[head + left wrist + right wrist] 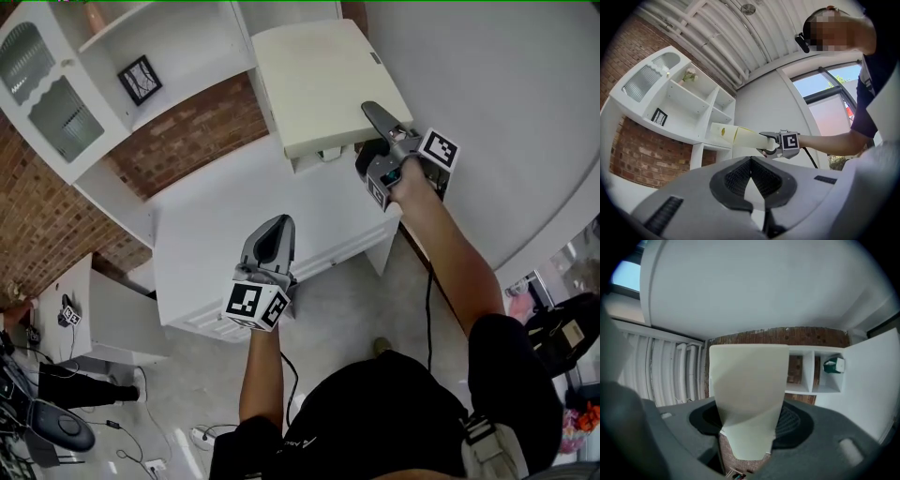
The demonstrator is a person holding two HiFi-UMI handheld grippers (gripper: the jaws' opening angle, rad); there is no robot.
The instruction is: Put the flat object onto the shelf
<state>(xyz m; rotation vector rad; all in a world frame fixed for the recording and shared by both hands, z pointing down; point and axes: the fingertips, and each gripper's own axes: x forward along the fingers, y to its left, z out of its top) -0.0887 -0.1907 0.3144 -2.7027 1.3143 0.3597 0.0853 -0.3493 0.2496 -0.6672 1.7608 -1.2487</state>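
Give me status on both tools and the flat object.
Right tool clamped on flat object. Left tool shut, empty. Object held out toward shelf. Path looks clear.

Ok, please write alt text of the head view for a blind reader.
The right gripper clamps a flat, pale cream rectangular panel, held near white wall shelves. The left gripper, jaws together and empty, hovers above a white cabinet top.

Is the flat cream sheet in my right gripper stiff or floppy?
Probably fairly stiff: the flat cream sheet, pinched at one edge by the right hand-held gripper, juts out without drooping. Its diagonal crease suggests some flex.
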